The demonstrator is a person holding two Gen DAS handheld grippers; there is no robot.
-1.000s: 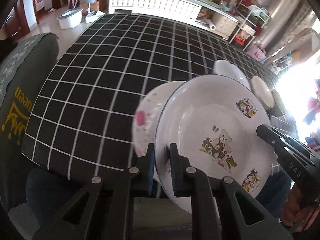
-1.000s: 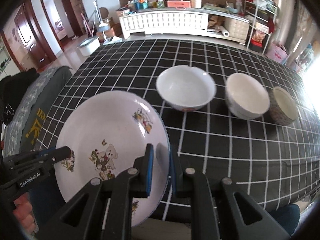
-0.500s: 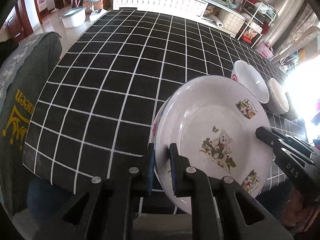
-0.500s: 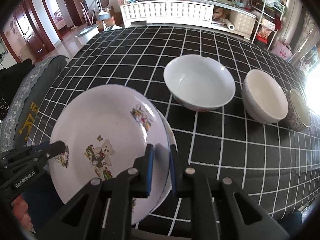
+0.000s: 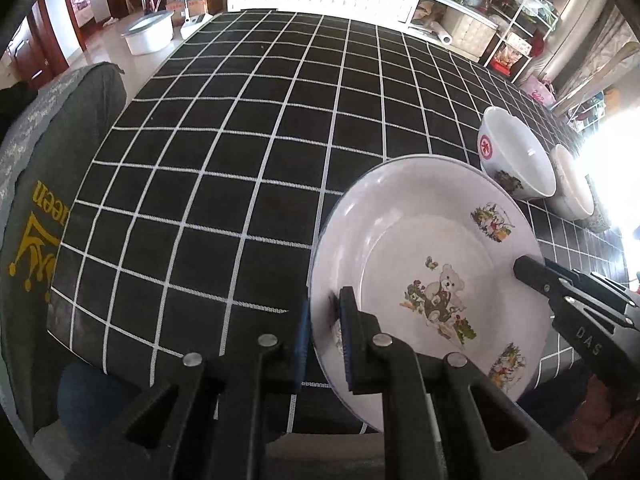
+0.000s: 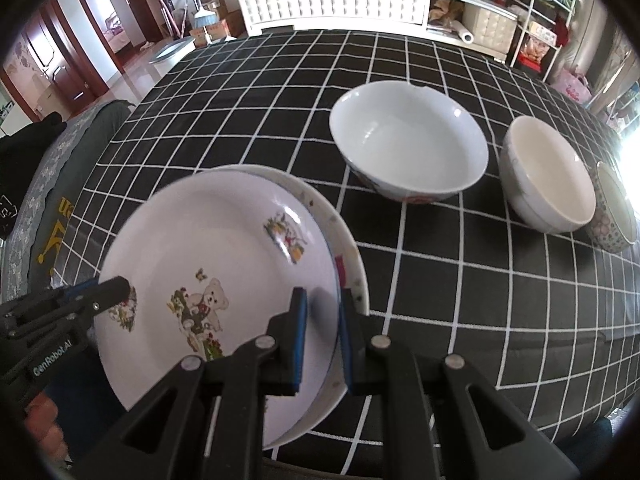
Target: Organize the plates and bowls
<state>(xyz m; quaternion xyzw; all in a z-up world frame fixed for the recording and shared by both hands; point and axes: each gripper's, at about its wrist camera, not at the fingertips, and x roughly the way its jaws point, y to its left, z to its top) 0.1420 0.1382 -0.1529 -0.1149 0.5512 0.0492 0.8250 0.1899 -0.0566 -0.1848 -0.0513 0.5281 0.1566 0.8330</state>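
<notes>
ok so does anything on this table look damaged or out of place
Yes. The large white ceramic bowl nearest the plates has a small chip in its far rim. Also, the white teddy-bear plate, clamped by both grippers, sits off-centre over the plain white plate beneath it. Nothing looks spilled.

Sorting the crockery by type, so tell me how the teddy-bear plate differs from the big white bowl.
The teddy-bear plate is shallow, printed inside, and gripped at opposite rims by both tools; the big white bowl is deep, plain inside, and stands free on the checked cloth. Both are white and round.
</notes>
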